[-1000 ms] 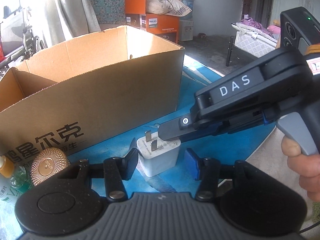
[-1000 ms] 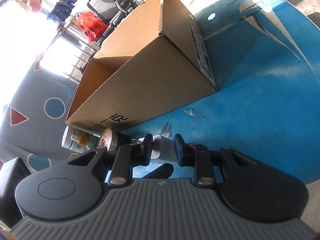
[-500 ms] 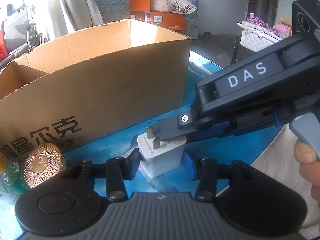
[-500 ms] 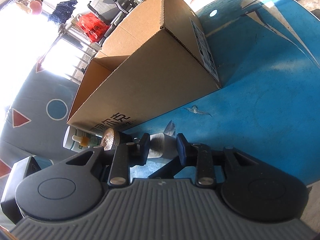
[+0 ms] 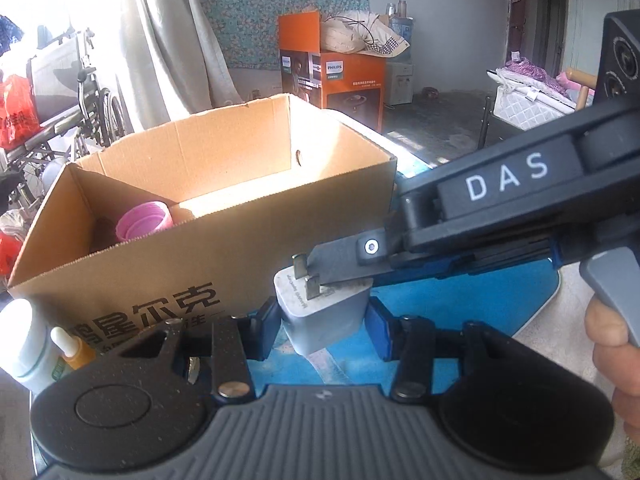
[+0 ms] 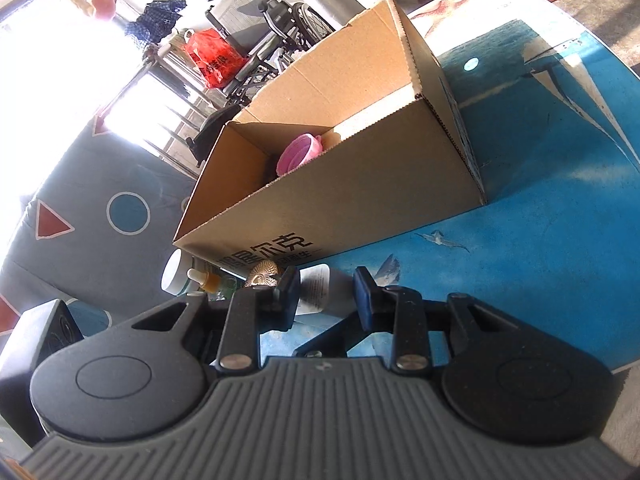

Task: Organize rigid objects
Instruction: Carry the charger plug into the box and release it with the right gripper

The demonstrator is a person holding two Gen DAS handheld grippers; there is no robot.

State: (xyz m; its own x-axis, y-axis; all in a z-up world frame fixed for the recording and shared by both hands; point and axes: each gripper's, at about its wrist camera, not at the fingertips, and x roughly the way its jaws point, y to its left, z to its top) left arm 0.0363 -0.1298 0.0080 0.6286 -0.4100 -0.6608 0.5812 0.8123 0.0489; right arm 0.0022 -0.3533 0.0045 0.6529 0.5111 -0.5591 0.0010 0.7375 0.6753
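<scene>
Blue tablecloth [image 6: 540, 208] carries one cardboard box [image 5: 248, 248]; one white charger [image 5: 320, 312] sits clamped between the left gripper [image 5: 324, 330] pads, the right gripper [image 6: 326, 292] pinching its top, contact partly hidden.

Your right gripper [image 6: 327, 294] frames a white plastic charger block [image 6: 316, 288] between its blue-padded fingers [image 6: 362, 294], above a blue sea-print tablecloth [image 6: 540, 216]. Beyond stands an open brown cardboard box [image 6: 360, 184] holding a pink plastic cup [image 6: 300, 152]. A bronze round lid [image 6: 262, 271] and an orange dropper bottle [image 6: 206, 280] sit at its base.
</scene>
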